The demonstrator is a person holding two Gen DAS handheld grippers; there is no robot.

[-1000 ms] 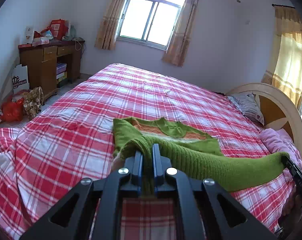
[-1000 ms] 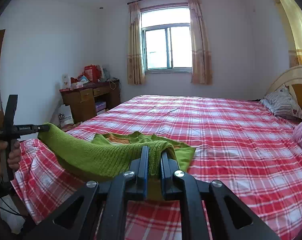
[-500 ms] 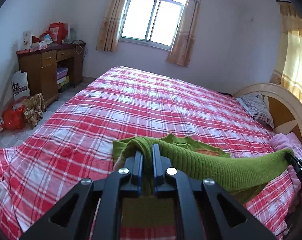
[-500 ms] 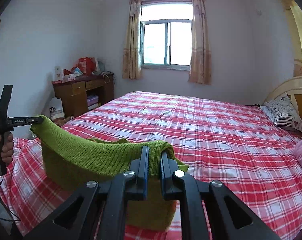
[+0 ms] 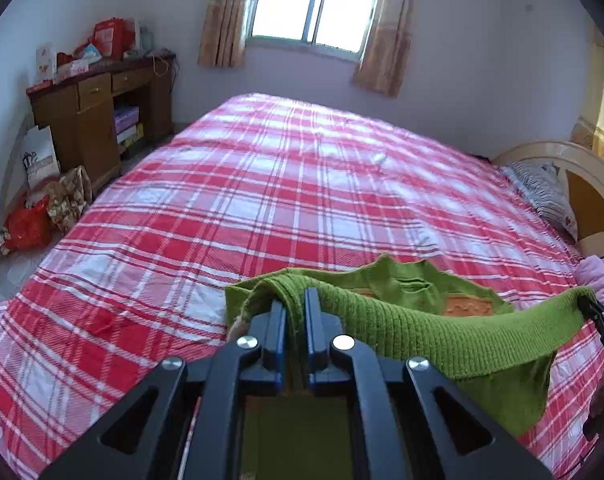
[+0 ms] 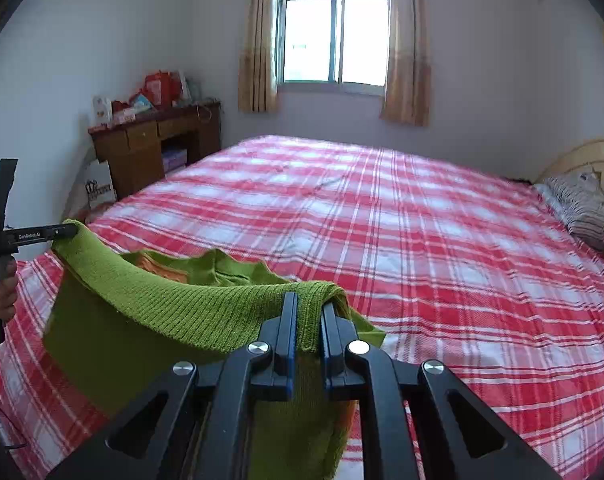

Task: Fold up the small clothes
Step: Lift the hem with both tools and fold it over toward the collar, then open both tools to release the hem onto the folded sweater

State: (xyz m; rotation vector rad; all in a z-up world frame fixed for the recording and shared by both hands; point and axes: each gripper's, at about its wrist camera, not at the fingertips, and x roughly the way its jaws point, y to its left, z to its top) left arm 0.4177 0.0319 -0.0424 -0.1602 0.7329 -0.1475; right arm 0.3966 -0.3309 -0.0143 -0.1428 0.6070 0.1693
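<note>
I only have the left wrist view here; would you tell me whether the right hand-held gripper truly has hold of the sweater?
Observer: Yes, the right hand-held gripper is shut on the ribbed hem of the sweater.
Operator: Thank you. Does my left one show from there?
Observer: It does: the left hand-held gripper pinches the hem's other corner, at the left edge of the right wrist view.
Operator: Anything below it?
Observer: A hand is wrapped round its handle.
</note>
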